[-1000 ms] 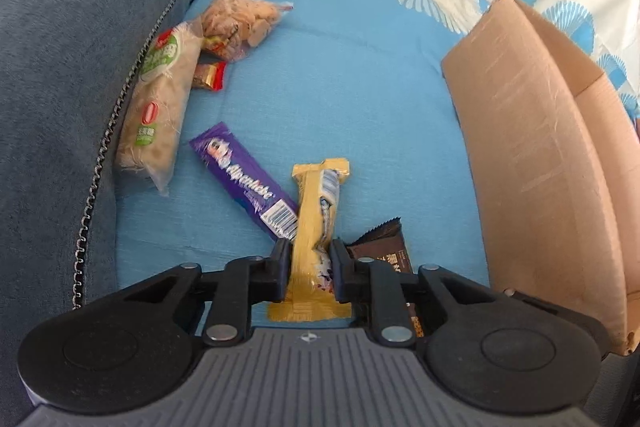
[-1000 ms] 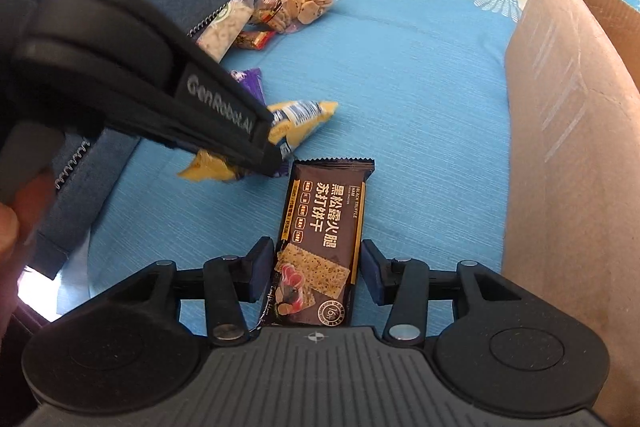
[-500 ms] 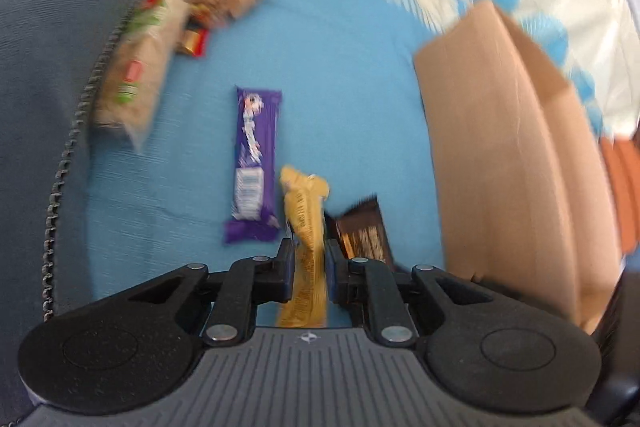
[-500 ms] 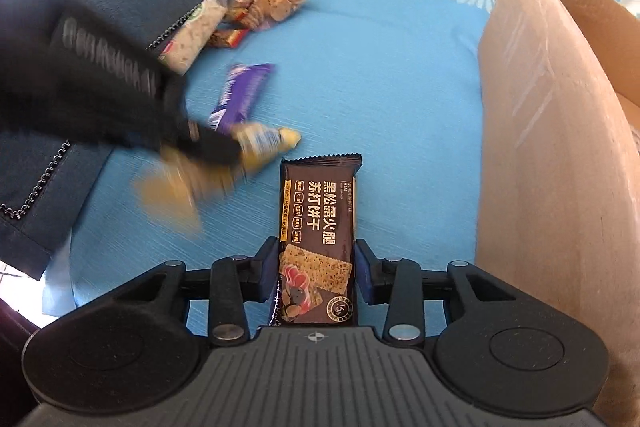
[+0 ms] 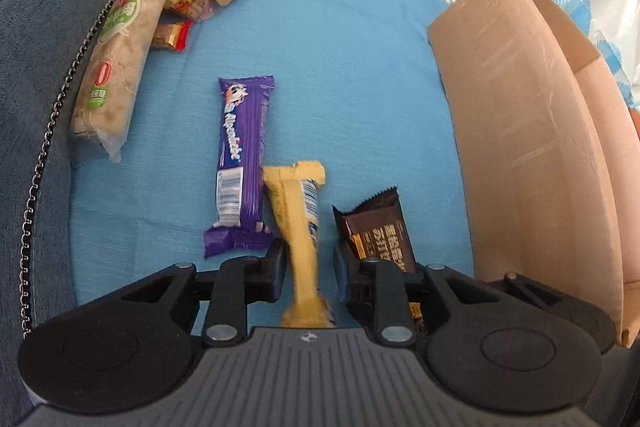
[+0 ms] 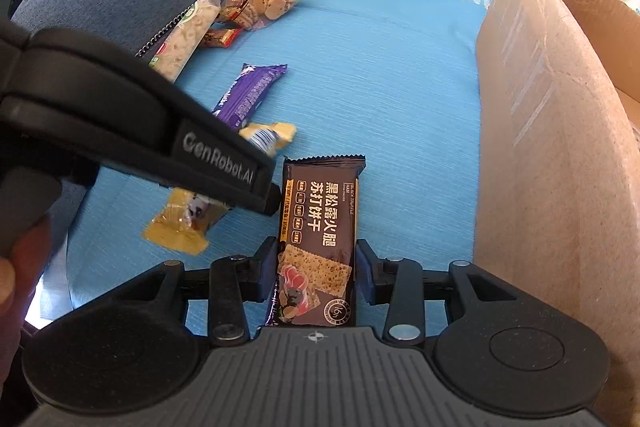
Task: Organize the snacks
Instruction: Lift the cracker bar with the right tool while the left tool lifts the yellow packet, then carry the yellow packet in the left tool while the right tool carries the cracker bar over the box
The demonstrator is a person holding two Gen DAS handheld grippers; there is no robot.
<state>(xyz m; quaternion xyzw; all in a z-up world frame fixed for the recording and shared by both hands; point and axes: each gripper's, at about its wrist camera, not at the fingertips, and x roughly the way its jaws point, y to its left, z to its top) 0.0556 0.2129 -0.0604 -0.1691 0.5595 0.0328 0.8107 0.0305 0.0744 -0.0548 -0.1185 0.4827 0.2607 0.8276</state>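
Blue cloth [image 5: 360, 75] carries the snacks beside a cardboard box [image 5: 520, 131]. Left gripper [image 5: 309, 263], jaws just opening, straddles a yellow bar [image 5: 298, 211] without pinching; right gripper [image 6: 316, 271] clasps a brown cracker pack [image 6: 320, 219].

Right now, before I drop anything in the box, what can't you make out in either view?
- Cardboard box interior: both views, its near wall hides the contents.
- Yellow snack bar: left wrist view, motion-blurred, label unreadable; right wrist view, left tongs cover its middle.
- Dark cracker pack lower end: right wrist view, cut off behind the right tongs.
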